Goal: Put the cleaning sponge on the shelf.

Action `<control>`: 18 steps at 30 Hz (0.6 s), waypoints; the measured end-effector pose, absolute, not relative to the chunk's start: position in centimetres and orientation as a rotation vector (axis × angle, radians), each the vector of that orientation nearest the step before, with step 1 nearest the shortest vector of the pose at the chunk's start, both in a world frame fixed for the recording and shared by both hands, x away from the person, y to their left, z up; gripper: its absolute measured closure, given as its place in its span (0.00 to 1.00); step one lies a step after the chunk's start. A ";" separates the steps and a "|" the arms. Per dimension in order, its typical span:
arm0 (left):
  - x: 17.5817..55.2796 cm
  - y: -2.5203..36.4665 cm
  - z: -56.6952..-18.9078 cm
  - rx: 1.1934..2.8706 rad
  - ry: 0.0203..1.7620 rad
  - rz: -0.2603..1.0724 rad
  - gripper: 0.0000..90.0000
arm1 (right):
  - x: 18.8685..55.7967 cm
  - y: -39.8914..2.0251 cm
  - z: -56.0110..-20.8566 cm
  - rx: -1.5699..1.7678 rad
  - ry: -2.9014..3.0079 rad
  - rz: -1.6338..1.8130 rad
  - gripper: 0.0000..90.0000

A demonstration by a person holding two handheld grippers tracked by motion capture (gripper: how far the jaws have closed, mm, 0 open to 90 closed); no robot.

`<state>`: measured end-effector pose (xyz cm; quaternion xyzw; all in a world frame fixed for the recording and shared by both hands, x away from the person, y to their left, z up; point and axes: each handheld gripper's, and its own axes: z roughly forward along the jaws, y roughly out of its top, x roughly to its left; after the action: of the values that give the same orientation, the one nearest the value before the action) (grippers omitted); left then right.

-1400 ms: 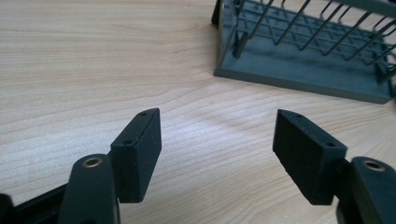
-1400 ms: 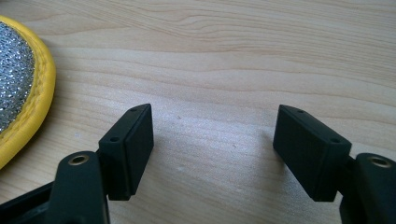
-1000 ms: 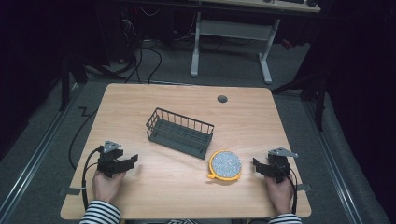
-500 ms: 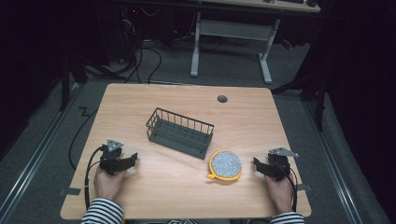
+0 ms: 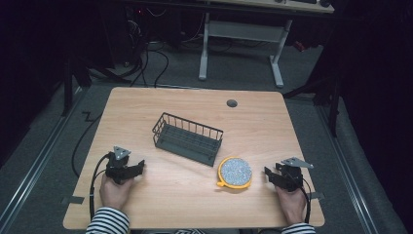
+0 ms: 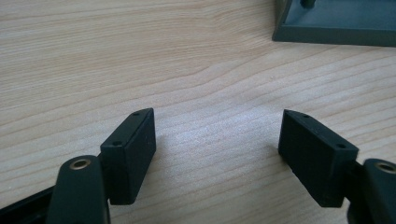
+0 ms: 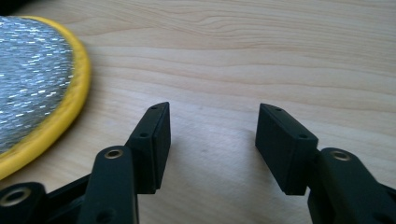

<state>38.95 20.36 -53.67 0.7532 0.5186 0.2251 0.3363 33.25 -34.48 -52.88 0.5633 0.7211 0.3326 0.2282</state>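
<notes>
A dark wire basket (image 5: 188, 138) stands near the middle of the wooden table (image 5: 146, 107). A round silver pad with a yellow rim (image 5: 234, 171) lies flat to its front right. My left gripper (image 5: 138, 168) rests low at the front left, open, with bare wood between its jaws (image 6: 217, 133); a corner of the basket (image 6: 336, 23) sits ahead to the right. My right gripper (image 5: 267, 174) rests at the front right, open on nothing (image 7: 212, 126). The pad's yellow rim (image 7: 70, 100) lies just to its left, apart from the jaws.
A round grommet hole (image 5: 232, 103) sits near the table's far edge. Beyond the table stand a desk frame (image 5: 243, 34) and cables on a dark floor. A cable (image 5: 83, 146) hangs off the table's left edge. Bare wood lies between both grippers.
</notes>
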 end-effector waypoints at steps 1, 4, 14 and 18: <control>38.9 20.4 -53.7 1.964 1.352 0.587 0.31 | 33.3 -34.5 -52.9 1.551 1.986 0.916 0.52; 38.9 20.4 -53.7 1.963 1.353 0.586 0.31 | 32.5 -34.1 -52.6 1.540 2.035 0.964 0.55; 38.9 20.4 -53.7 1.962 1.353 0.585 0.31 | 32.3 -32.5 -50.8 1.523 2.186 0.988 0.54; 39.0 20.4 -53.7 1.959 1.354 0.585 0.31 | 33.0 -31.0 -49.8 1.499 2.239 1.000 0.50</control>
<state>38.95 20.37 -53.68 0.7520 0.5196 0.2245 0.3378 33.01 -30.99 -49.75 0.5168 0.7720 0.3450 0.1336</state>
